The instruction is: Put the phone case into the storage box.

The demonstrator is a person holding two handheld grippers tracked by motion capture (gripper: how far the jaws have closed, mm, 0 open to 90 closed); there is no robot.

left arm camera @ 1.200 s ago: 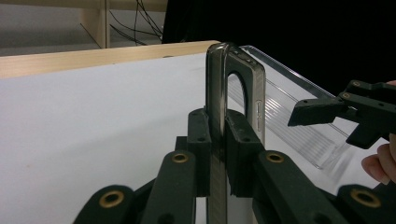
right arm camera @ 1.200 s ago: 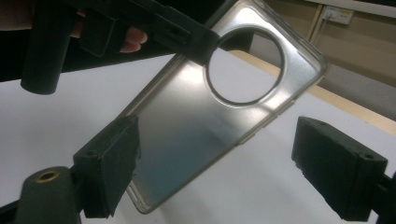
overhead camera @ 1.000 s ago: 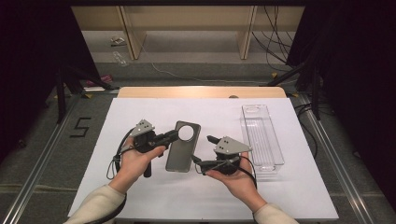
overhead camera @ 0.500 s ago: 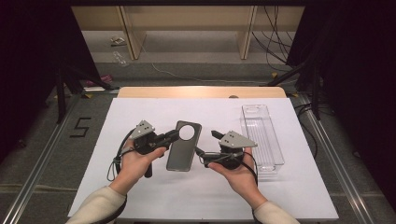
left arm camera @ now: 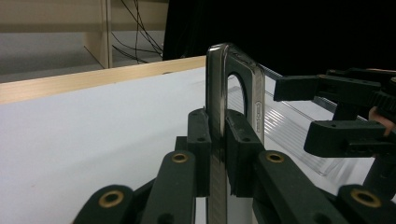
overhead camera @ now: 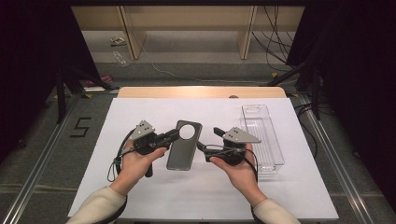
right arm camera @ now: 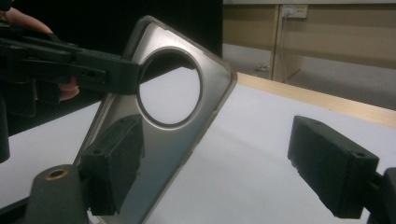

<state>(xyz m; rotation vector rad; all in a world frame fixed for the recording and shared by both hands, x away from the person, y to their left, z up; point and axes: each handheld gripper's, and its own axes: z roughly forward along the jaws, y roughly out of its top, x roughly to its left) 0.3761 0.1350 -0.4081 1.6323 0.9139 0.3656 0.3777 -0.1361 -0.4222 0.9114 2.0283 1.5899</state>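
**Phone case gripped above the counter**

The left gripper (overhead camera: 173, 135) is pinching the phone case (overhead camera: 184, 145) at its edge, holding it over the white counter (overhead camera: 140, 196). The right gripper (overhead camera: 208, 140) is waiting just beside the case, its fingers (right arm camera: 332, 164) spread, one seemingly near its face. Farther right, a clear tray (overhead camera: 262, 135) is lying flat.
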